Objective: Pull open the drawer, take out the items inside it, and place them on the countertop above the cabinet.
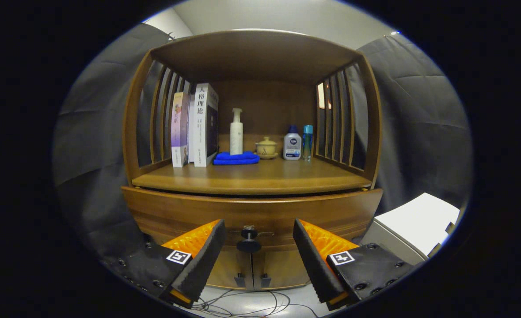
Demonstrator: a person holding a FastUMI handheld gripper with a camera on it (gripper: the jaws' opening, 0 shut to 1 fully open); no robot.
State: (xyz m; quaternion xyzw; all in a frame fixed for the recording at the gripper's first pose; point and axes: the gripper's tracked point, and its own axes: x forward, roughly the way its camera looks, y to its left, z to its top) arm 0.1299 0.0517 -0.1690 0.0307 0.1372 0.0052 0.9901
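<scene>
One knob: the drawer (251,216) has a single small dark knob (249,240) at the middle of its front, just ahead of the gripper (256,260) and in line with the gap between the fingers.
Gripper: wide open, nothing held — the fingers stand well apart, one on each side of the knob, not touching it.
Drawer place: closed, directly under the front edge of the counter (251,181), above the two cabinet doors (252,269).
Handling, my judgement: the drawer is stiff wood and probably rather heavy for such a small knob; it should slide and not bend. The knob looks round and smooth, so it may slip if the fingers close only on its rim.
Where to hold: on the neck behind the knob's disc, I think, so that the disc hooks against the pads during the pull.
Direction: the drawer front faces the gripper; its long axis runs left to right along the cabinet, and the pull should go straight back toward the gripper.
Knob axis: it points out of the front, toward the fingers.
Items inside: hidden — I cannot tell what they are or how they will handle.
Counter load: books (195,126) at the back left corner, a blue cloth (236,158) with a pump bottle (236,132) at the back middle; the front edge looks free for placing.
</scene>
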